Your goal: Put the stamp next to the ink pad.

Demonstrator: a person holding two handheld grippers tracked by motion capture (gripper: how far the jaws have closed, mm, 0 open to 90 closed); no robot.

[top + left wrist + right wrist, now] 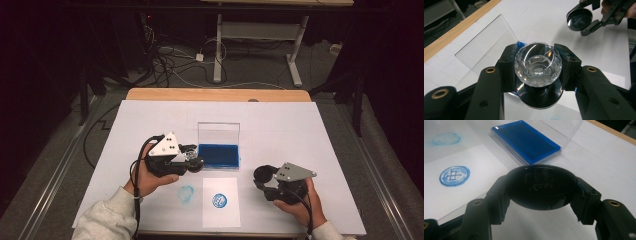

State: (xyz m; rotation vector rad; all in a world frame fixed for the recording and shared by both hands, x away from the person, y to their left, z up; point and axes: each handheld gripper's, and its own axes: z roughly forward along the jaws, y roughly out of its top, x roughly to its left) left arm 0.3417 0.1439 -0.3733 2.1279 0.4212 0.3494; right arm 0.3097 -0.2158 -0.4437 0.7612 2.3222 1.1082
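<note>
Left gripper (192,159) is clamped on a stamp (538,65) with a faceted clear crystal knob; the jaws squeeze the knob from both sides and the stamp's round black base hangs below them, facing down. In the high view the stamp sits just at the left edge of the blue ink pad (219,155), near it; whether it touches the pad or the table I cannot tell. The ink pad lies in an open clear case with the lid (218,133) standing up behind it, about the middle of the white table sheet (300,125). Right gripper (264,176) is closed on a round black cap (541,186), held by its rim between both jaws, hollow side showing in the left gripper view. It sits right of the paper, well apart from the stamp and the left gripper. A white paper slip (221,210) lies in front of the ink pad near the table's front edge, with one round blue stamp print (219,201) on it. Just left of the slip there is a fainter blue ring smudge (186,193) directly on the table sheet. Person's hands come in from the bottom, light sleeve (107,220) on the left arm.
</note>
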